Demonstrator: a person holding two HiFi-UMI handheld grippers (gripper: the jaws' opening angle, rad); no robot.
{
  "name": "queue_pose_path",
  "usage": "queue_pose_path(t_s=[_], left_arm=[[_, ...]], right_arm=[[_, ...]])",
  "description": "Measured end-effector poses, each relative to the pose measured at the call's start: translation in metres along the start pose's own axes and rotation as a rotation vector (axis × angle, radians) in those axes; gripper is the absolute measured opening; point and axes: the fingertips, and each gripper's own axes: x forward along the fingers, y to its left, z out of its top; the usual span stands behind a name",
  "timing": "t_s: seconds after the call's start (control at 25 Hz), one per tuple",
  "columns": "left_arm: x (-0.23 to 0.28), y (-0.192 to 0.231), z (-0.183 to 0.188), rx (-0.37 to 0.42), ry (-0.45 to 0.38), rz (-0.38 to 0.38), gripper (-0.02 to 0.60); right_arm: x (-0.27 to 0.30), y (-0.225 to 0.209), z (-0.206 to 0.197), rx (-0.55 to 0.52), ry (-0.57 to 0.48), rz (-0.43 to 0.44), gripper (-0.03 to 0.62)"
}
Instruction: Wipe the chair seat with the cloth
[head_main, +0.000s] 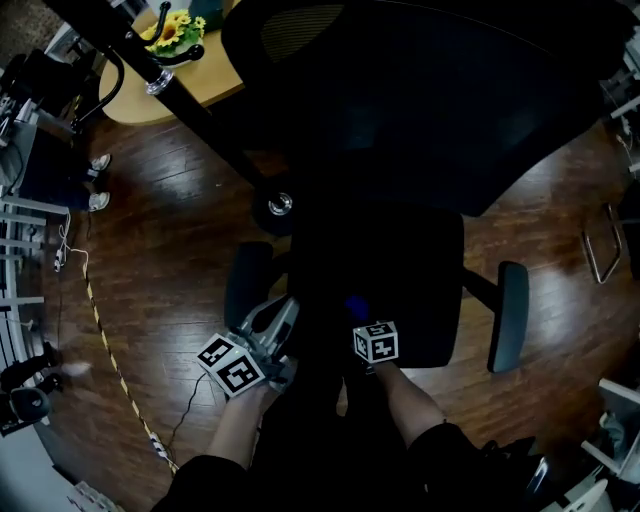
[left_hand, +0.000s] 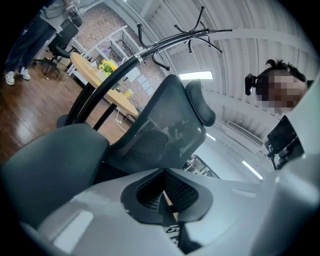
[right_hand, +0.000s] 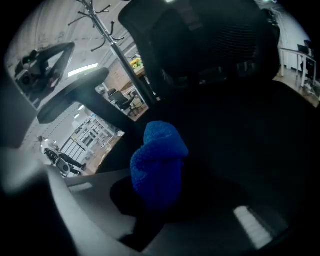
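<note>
Fuzzy blue terry cloth (right_hand: 157, 165), bunched into a rounded lump, clamped in right gripper (right_hand: 150, 205). It sits over the front of the black padded chair seat (head_main: 410, 270); can't tell if it touches. Left gripper (left_hand: 164, 195) is clenched on nothing, beside the grey curved armrest pad (left_hand: 50, 165). Black mesh backrest (head_main: 400, 100) behind.

Head view dim, underexposed; chair seat (head_main: 400, 285) nearly black, wood floor (head_main: 170, 240) faintly lit. Left gripper view brighter, ceiling light (left_hand: 195, 76) glaring. Right gripper view dark, blue cloth (right_hand: 157, 165) soft-focused. Fisheye bending and black vignette at all edges.
</note>
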Motion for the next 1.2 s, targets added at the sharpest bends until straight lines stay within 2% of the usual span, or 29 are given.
queue_pose_path(t_s=[0.2, 0.36, 0.44, 0.6, 0.72, 0.88, 1.04, 1.2], left_arm=[[0.026, -0.002, -0.017, 0.01, 0.092, -0.015, -0.009], [0.05, -0.012, -0.035, 0.022, 0.159, -0.066, -0.009], [0.059, -0.015, -0.038, 0.023, 0.175, -0.073, -0.009], [0.07, -0.016, -0.04, 0.024, 0.188, -0.072, -0.009], [0.072, -0.015, -0.037, 0.012, 0.174, -0.063, -0.009], [0.075, -0.015, -0.031, -0.036, 0.129, -0.063, -0.009], [0.07, -0.015, -0.028, -0.074, 0.101, -0.07, -0.009], [0.068, -0.007, -0.018, -0.107, 0.049, -0.05, -0.009]], right_arm=[[-0.087, -0.096, -0.012, 0.105, -0.023, -0.197, 0.034], [-0.144, -0.172, -0.029, 0.191, -0.1, -0.354, 0.034], [-0.166, -0.189, -0.033, 0.196, -0.113, -0.391, 0.034], [-0.174, -0.196, -0.037, 0.168, -0.101, -0.402, 0.034], [-0.169, -0.195, -0.019, 0.153, -0.113, -0.44, 0.034], [-0.12, -0.175, 0.072, 0.111, -0.213, -0.319, 0.034], [-0.04, -0.139, 0.158, -0.028, -0.162, -0.172, 0.035], [0.033, -0.088, 0.214, -0.117, -0.123, -0.064, 0.035]])
